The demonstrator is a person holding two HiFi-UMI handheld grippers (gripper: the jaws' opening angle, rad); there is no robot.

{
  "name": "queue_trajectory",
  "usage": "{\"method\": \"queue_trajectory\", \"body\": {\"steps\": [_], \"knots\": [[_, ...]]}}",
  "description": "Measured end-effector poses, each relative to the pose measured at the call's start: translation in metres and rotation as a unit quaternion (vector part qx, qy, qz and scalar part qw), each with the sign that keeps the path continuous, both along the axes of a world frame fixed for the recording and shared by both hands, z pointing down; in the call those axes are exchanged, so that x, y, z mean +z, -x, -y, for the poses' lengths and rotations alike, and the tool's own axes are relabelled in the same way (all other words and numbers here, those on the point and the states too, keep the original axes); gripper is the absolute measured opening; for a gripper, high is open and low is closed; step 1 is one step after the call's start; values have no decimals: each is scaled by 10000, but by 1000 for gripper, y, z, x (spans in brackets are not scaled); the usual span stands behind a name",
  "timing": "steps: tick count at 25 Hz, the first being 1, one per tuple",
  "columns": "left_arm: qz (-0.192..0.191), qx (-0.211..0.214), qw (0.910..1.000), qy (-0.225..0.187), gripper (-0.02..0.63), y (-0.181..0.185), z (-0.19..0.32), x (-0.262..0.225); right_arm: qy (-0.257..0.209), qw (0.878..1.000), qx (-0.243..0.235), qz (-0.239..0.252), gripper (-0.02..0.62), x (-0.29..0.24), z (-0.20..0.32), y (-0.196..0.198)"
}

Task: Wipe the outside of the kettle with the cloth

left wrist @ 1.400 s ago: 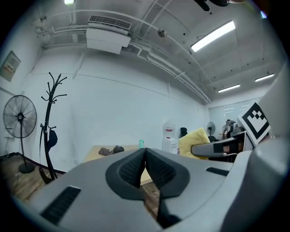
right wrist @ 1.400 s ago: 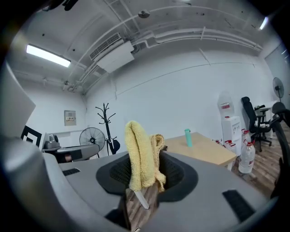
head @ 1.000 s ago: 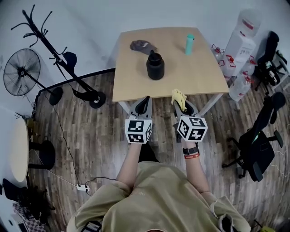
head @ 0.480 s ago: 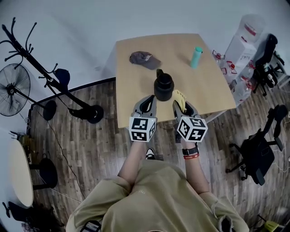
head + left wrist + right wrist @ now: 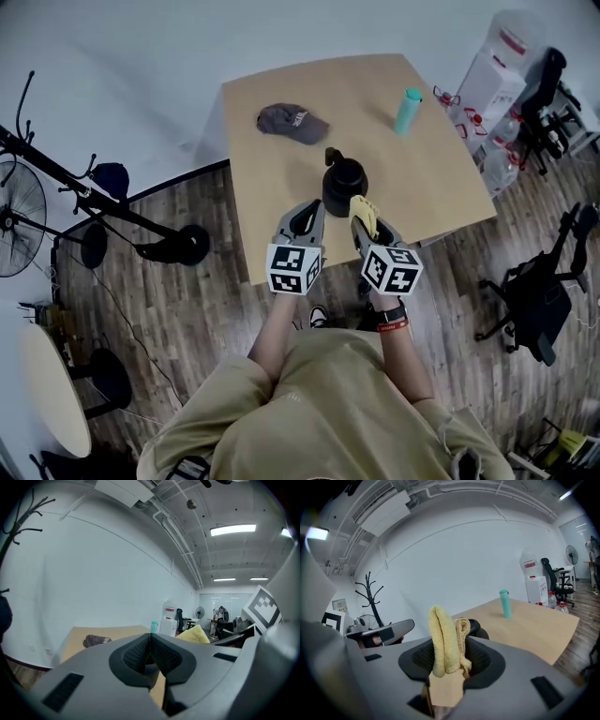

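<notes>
A black kettle (image 5: 344, 185) stands on the light wooden table (image 5: 441, 169), near its front edge. My right gripper (image 5: 367, 221) is shut on a folded yellow cloth (image 5: 364, 213), just short of the kettle's near right side. In the right gripper view the cloth (image 5: 445, 639) sticks up between the jaws and the kettle (image 5: 477, 628) shows partly behind it. My left gripper (image 5: 305, 218) is shut on nothing and hovers over the table's edge, to the left of the kettle. In the left gripper view the pads (image 5: 140, 654) meet, and the cloth (image 5: 194, 634) shows at the right.
A dark cap (image 5: 289, 120) lies at the table's back left and a teal bottle (image 5: 407, 111) stands at the back right. A coat stand (image 5: 84, 197) is on the floor to the left. An office chair (image 5: 539, 291) and water bottles (image 5: 497, 75) are to the right.
The person has stepped up to the table. Both grippers have moved from in front of its edge to over it, and the cloth is now close to the kettle.
</notes>
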State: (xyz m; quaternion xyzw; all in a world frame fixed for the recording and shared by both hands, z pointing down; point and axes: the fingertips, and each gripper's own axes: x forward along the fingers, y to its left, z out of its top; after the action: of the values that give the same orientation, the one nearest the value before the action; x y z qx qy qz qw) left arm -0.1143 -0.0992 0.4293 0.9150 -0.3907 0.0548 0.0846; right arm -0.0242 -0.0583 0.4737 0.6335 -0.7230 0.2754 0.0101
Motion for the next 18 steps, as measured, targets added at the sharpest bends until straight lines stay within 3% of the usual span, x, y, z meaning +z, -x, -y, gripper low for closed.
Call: {"method": "queue_trajectory", "body": {"steps": [12, 18], "knots": [[198, -412, 9984, 331, 25, 29, 51, 34, 589, 9969, -519, -45, 164, 54, 82, 37], [248, -696, 9963, 438, 25, 52, 62, 43, 787, 9958, -466, 18, 164, 74, 115, 54]]}}
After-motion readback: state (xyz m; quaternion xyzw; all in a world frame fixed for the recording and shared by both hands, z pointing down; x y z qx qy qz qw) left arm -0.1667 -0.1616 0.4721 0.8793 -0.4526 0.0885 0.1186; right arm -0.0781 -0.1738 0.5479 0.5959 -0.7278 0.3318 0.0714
